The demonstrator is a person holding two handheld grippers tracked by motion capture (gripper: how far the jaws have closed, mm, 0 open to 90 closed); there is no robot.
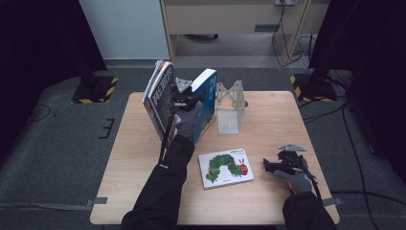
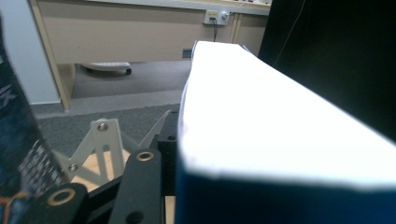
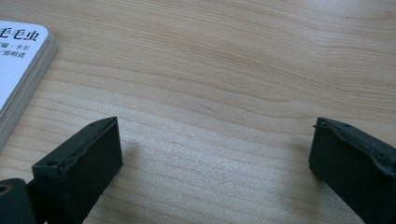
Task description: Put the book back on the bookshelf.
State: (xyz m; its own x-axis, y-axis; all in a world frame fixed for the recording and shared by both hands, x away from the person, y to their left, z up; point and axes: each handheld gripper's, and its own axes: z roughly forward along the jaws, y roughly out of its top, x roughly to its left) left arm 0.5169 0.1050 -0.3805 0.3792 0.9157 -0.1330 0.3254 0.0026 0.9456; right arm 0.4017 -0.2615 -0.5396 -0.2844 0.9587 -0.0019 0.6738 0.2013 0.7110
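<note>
A thick blue book (image 1: 207, 98) stands tilted on the wooden table (image 1: 273, 124), its white page edge (image 2: 261, 112) close up in the left gripper view. My left gripper (image 1: 193, 96) is shut on it from the near side, and one black finger (image 2: 140, 182) lies against its left face; the other is hidden behind the book. To its left, several thinner books (image 1: 159, 93) lean upright. A flat picture book with a green caterpillar (image 1: 225, 167) lies near the front, its corner (image 3: 18, 60) in the right gripper view. Right of it, my right gripper (image 1: 269, 166) (image 3: 215, 158) rests open over bare wood.
A clear bookend (image 1: 230, 108) (image 2: 100, 144) stands just right of the blue book at the table's back. Dark stands with striped bases sit on the floor at both back corners, with cables on the right. A wooden desk stands beyond the table.
</note>
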